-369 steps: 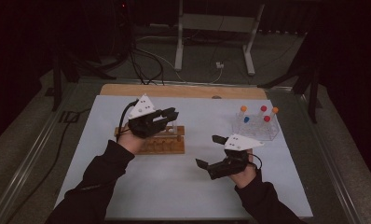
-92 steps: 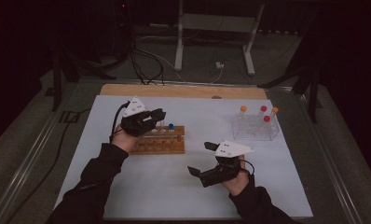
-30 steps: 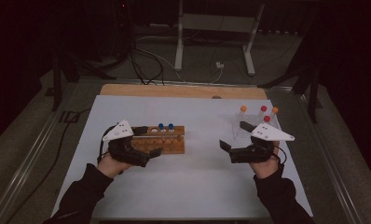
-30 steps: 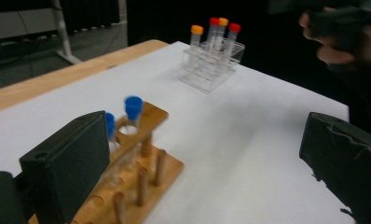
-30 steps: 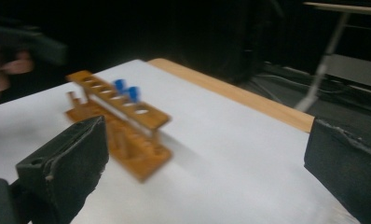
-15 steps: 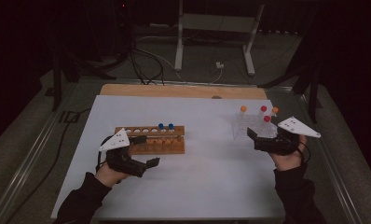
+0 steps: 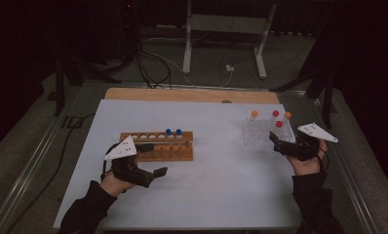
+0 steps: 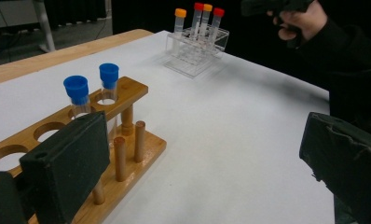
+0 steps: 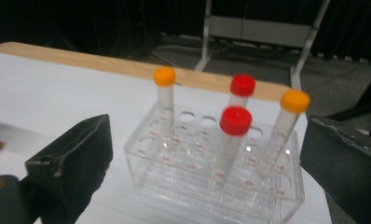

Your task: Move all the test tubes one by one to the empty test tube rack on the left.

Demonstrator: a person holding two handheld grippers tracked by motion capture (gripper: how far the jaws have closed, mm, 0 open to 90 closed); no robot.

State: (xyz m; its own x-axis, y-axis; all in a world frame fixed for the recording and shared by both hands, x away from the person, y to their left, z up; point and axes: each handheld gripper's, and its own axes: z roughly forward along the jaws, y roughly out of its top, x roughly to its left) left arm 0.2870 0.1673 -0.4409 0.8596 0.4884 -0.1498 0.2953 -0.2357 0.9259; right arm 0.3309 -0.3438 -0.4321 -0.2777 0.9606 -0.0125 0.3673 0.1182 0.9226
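Note:
A wooden rack (image 7: 158, 146) (image 8: 127, 140) stands left of centre and holds two blue-capped tubes (image 7: 168, 132) (image 8: 76, 91) at its right end. My left gripper (image 7: 153, 159) (image 8: 202, 186) is open and empty, just in front of that rack. At the right, a clear plastic rack (image 7: 262, 132) (image 9: 183, 172) carries two orange-capped tubes (image 9: 165, 77) and two red-capped tubes (image 9: 236, 120). My right gripper (image 7: 277, 144) (image 9: 207, 182) is open and empty. It points at the clear rack from its near right side, with the jaws standing either side of it in the right gripper view.
The racks rest on a white table top (image 7: 221, 170) with a wooden strip (image 7: 192, 95) along the far edge. A wide bare stretch lies between the two racks. The other hand (image 8: 300, 18) appears at the top right of the left gripper view.
Two blue-capped tubes now stand in the wooden rack, which earlier held none. My left gripper has drawn back in front of the rack. My right gripper has swung right to the clear rack.

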